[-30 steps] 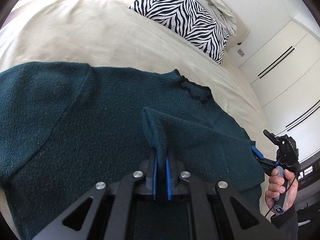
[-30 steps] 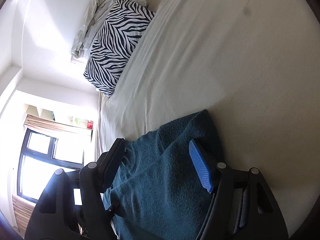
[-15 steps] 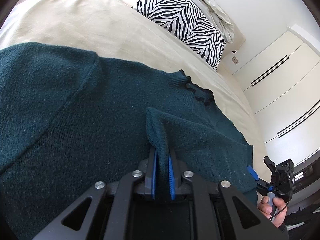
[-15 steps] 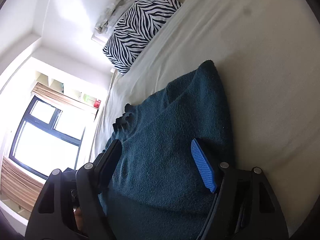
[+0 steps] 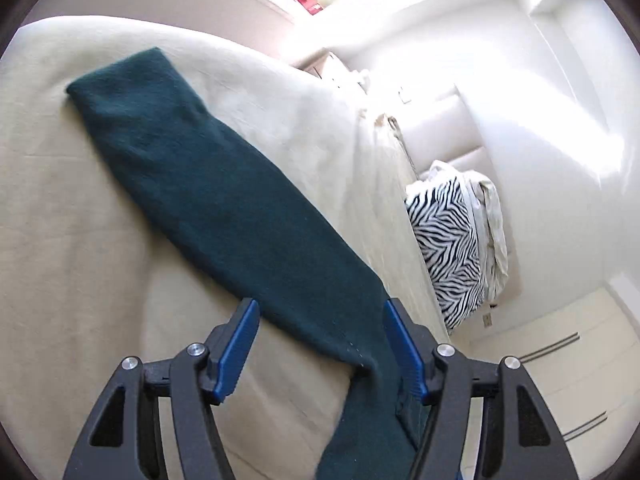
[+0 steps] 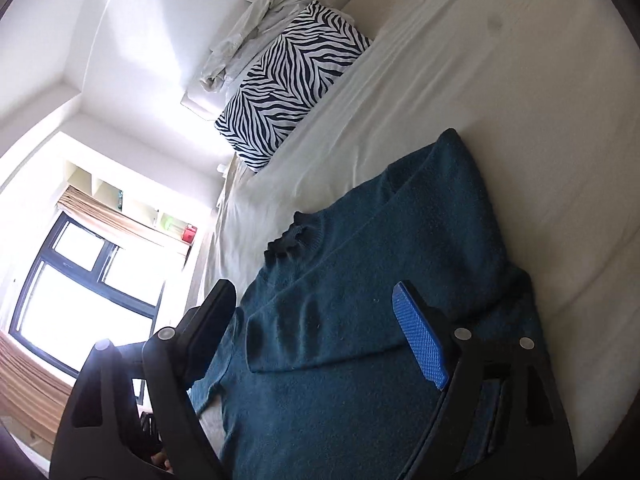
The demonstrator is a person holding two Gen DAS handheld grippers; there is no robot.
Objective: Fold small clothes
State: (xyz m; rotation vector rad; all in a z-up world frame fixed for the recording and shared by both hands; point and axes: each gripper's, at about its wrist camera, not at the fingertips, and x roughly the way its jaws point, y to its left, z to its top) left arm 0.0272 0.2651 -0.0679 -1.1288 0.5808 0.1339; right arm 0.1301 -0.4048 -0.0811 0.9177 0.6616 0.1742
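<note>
A dark teal knitted sweater (image 6: 360, 300) lies on the cream bed (image 6: 520, 100). In the right wrist view one sleeve is folded across its chest, with the dark ruffled collar (image 6: 290, 240) toward the pillow. In the left wrist view its other sleeve (image 5: 208, 184) stretches flat away from me. My left gripper (image 5: 318, 334) is open just above that sleeve's near end, holding nothing. My right gripper (image 6: 316, 320) is open over the sweater's body, holding nothing.
A zebra-print pillow (image 6: 292, 80) with a crumpled white cloth (image 6: 256, 28) behind it lies at the head of the bed. A window (image 6: 84, 276) is at the left, white wardrobe doors (image 5: 560, 380) at the right in the left wrist view.
My left gripper has let go of the folded sleeve and opened, then swung to face the other sleeve. My right gripper has pulled back, so more of the sweater shows.
</note>
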